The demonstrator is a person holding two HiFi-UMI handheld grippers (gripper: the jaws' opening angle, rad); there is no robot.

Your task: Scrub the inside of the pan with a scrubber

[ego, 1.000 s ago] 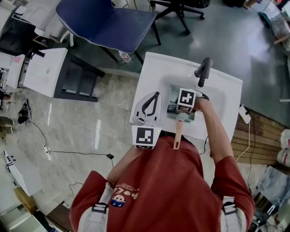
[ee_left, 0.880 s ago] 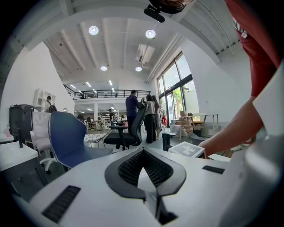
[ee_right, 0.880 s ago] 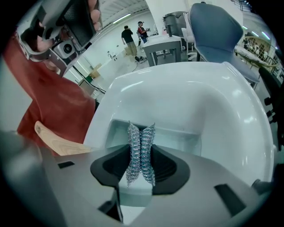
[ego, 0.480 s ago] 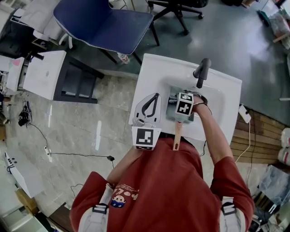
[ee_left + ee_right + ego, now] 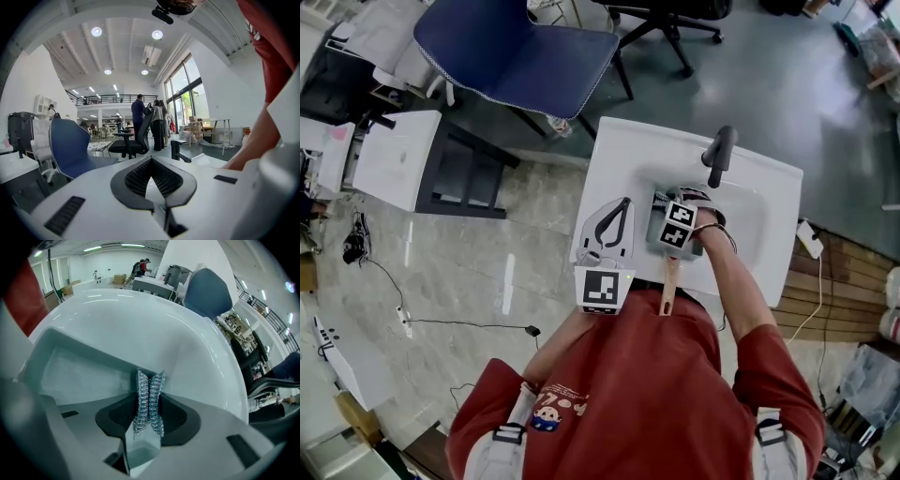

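Observation:
A square grey-green pan (image 5: 657, 208) with a wooden handle (image 5: 668, 286) lies in the white sink (image 5: 769, 216). My right gripper (image 5: 672, 223) is down inside the pan, mostly hidden under its marker cube. In the right gripper view the right gripper (image 5: 150, 380) is shut on a silvery steel-wool scrubber (image 5: 149, 399), which is pressed against the pan's pale floor (image 5: 79, 376). My left gripper (image 5: 622, 201) rests on the sink's left counter beside the pan. Its jaws meet at the tips with nothing between them (image 5: 151, 161).
A black faucet (image 5: 719, 150) stands at the back of the sink. A blue chair (image 5: 525, 47) is beyond the sink, and a white cabinet (image 5: 394, 159) is to the left. Cables lie on the floor at the left. People stand far off in the room.
My right gripper has slid a little toward the pan's near left side with the scrubber, and its cube has turned slightly. The left gripper has stayed put.

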